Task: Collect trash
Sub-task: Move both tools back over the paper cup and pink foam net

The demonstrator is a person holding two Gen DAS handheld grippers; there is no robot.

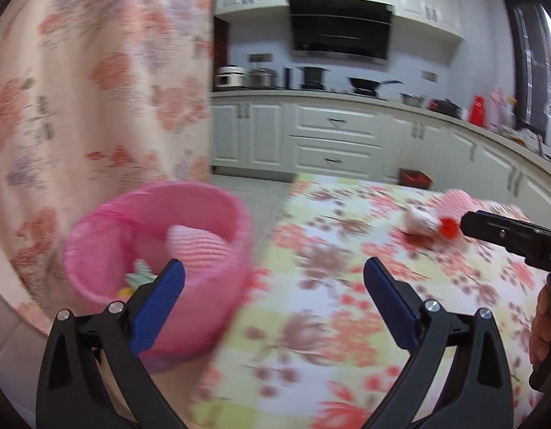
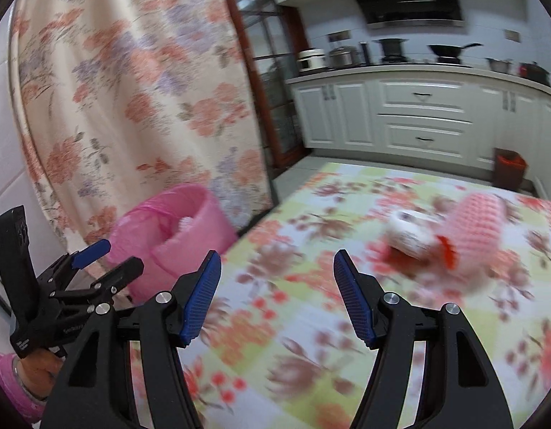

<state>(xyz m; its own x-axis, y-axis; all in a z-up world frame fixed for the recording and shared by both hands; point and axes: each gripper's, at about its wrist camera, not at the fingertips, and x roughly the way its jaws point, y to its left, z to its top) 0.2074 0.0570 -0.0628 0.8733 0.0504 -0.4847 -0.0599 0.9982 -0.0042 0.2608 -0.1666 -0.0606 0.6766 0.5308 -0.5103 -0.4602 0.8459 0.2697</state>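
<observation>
Bin [image 1: 157,250] at left holds some trash; a white scrap [image 2: 411,236] and pink roll [image 2: 482,218] remain on the surface [image 2: 293,321]. Left hand-held gripper [image 1: 273,275] and right hand-held gripper [image 2: 277,268] gape, holding nothing.

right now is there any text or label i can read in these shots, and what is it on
"DA": white letters, cut off by the frame edge, on the right gripper body in the left wrist view.
Small white print on the left gripper handle in the right wrist view: too small to read.
Dark marks on the white container on the floral tablecloth: blurred, unreadable.
Nothing else legible.
</observation>
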